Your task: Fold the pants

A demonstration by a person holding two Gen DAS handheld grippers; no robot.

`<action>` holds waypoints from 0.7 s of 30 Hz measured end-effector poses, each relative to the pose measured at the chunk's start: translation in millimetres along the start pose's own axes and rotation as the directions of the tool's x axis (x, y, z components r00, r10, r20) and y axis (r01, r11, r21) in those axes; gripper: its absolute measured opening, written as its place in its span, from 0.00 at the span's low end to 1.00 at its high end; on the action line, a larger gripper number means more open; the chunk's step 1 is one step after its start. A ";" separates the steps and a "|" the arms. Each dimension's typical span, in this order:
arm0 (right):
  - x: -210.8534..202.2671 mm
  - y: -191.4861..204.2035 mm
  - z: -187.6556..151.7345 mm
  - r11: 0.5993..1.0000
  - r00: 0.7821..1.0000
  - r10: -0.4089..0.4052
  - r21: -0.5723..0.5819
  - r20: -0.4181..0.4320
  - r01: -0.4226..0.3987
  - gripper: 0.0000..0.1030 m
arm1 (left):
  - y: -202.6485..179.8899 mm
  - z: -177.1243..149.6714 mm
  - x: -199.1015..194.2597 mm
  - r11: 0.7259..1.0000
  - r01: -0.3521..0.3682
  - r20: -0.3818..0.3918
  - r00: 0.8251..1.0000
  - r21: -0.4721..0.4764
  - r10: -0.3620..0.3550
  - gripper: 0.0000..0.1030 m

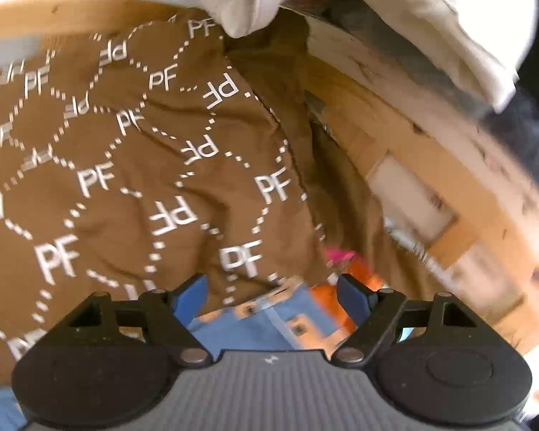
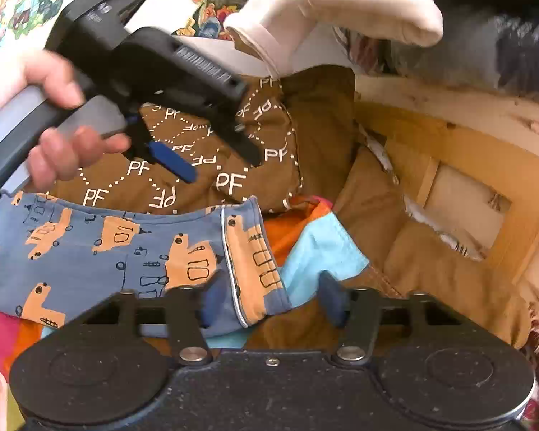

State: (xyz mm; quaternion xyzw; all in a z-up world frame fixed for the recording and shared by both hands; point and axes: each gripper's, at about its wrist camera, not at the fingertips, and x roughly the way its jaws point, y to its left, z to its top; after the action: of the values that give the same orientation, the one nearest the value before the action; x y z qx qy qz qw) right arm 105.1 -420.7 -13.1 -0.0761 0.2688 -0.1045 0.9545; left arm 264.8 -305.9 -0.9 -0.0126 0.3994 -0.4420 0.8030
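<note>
The blue pants (image 2: 125, 251), printed with tan vehicles, lie flat on a heap of other clothes. In the right wrist view their near end reaches in between the blue fingers of the right gripper (image 2: 269, 303); its jaws stand spread, and the cloth lies beside the left finger with no pinch on it. The left gripper (image 1: 273, 296) also stands spread with nothing between its pads; the blue pants (image 1: 266, 327) show just beyond and below its fingertips, at the near edge of a brown cloth printed "PF" (image 1: 133, 165) that fills most of that view. From the right wrist the left gripper (image 2: 212, 165) hangs over this brown cloth (image 2: 183, 179), held by a hand (image 2: 50, 122), well behind the pants. An orange and light-blue cloth (image 2: 316, 248) lies under the pants' end. White cloth (image 2: 341, 0) hangs at the top.
</note>
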 end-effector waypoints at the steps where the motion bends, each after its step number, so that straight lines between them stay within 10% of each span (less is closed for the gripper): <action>1: -1.1 0.2 -0.4 1.000 1.000 -0.003 -0.004 0.000 0.003 0.61 | 0.4 -2.2 0.1 0.999 -0.013 -0.007 1.000 0.032 0.013 0.80; 9: 3.5 -5.5 -0.6 1.000 1.000 0.013 0.014 -0.028 -0.012 0.50 | -11.5 -29.4 10.5 0.942 -0.109 -0.074 0.988 0.318 0.139 0.57; 12: 5.4 -4.7 -1.3 1.000 0.999 0.019 0.005 -0.033 -0.019 0.41 | -10.8 -31.2 20.1 0.932 -0.131 -0.093 0.981 0.338 0.171 0.49; 16: 9.1 -2.1 -2.6 0.999 0.999 0.026 -0.022 -0.043 -0.027 0.25 | -11.6 -32.9 28.8 0.912 -0.173 -0.102 0.969 0.372 0.226 0.08; 21: 6.7 -2.2 -2.6 0.998 0.999 0.029 -0.046 -0.034 -0.031 0.12 | -19.7 -29.6 17.4 0.896 -0.219 -0.066 0.962 0.387 0.264 0.03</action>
State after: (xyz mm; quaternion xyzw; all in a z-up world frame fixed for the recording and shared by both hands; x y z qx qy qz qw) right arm 108.9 -424.7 -18.2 -0.0927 0.2880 -0.0852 0.9493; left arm 236.8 -320.6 -24.6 0.2171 0.3523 -0.4068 0.8144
